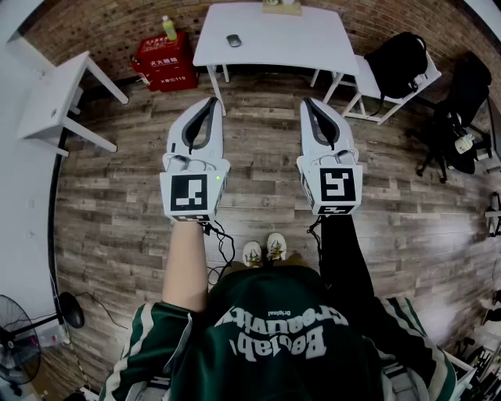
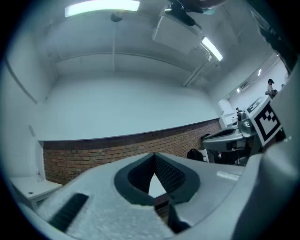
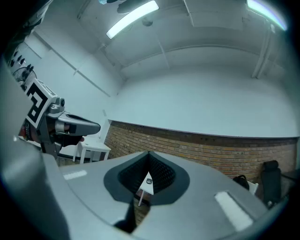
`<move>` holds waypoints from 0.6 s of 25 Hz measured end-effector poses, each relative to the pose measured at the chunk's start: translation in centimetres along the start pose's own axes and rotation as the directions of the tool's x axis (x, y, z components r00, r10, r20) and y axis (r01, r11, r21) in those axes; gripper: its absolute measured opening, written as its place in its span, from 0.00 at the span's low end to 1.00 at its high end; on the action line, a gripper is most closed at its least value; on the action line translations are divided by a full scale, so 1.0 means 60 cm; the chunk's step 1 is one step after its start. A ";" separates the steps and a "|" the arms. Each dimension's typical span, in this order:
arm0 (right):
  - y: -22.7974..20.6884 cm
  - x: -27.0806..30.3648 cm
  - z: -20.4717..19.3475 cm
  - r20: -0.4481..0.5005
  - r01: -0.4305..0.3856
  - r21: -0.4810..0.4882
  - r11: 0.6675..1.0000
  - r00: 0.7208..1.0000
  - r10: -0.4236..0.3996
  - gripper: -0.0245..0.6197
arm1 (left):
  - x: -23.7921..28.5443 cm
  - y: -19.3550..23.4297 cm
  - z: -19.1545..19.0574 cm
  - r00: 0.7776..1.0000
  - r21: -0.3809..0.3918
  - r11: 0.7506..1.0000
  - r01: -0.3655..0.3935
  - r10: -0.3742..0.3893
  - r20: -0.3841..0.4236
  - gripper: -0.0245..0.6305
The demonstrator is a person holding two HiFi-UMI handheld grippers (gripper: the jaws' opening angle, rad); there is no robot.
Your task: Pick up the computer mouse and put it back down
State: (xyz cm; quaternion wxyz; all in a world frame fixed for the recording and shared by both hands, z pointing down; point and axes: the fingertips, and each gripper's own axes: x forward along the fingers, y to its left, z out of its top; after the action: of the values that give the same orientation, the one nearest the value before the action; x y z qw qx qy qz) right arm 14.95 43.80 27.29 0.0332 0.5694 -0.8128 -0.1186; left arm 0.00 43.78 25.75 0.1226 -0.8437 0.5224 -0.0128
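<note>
Both empty: left gripper (image 1: 212,100) jaws together, right gripper (image 1: 308,102) jaws together; mouse (image 1: 233,40) well apart on table (image 1: 301,37).

Floor: grey-brown wood planks (image 1: 258,204).
Walls: brick wall (image 1: 102,23) below, pale plaster above.
Furniture: white table (image 1: 290,39) against the brick; white side table (image 1: 55,94) at left; white chair (image 1: 366,78) at right.
Light: ceiling strip lights (image 2: 101,7) lit.

Red crate (image 1: 163,63) with a greenish bottle (image 1: 169,28) on top, black backpack (image 1: 398,63) on a white chair (image 1: 362,78), probably a fan (image 1: 16,346) bottom-left.
</note>
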 end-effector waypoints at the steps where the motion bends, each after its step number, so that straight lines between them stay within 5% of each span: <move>1: 0.003 0.000 0.001 -0.001 0.001 -0.003 1.000 1.000 -0.001 0.06 | -0.003 0.003 0.000 1.000 0.000 1.000 -0.001 0.001 -0.001 0.04; 15: 0.046 0.001 -0.002 -0.003 0.048 -0.032 0.998 0.999 -0.048 0.06 | -0.041 0.047 -0.017 1.000 -0.012 1.000 0.005 -0.006 -0.002 0.04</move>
State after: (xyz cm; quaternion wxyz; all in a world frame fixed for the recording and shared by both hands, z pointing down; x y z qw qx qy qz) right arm 12.42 44.60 28.03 0.0408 0.5883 -0.7969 -0.1312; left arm -3.73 44.57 26.38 0.1169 -0.8459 0.5203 -0.0108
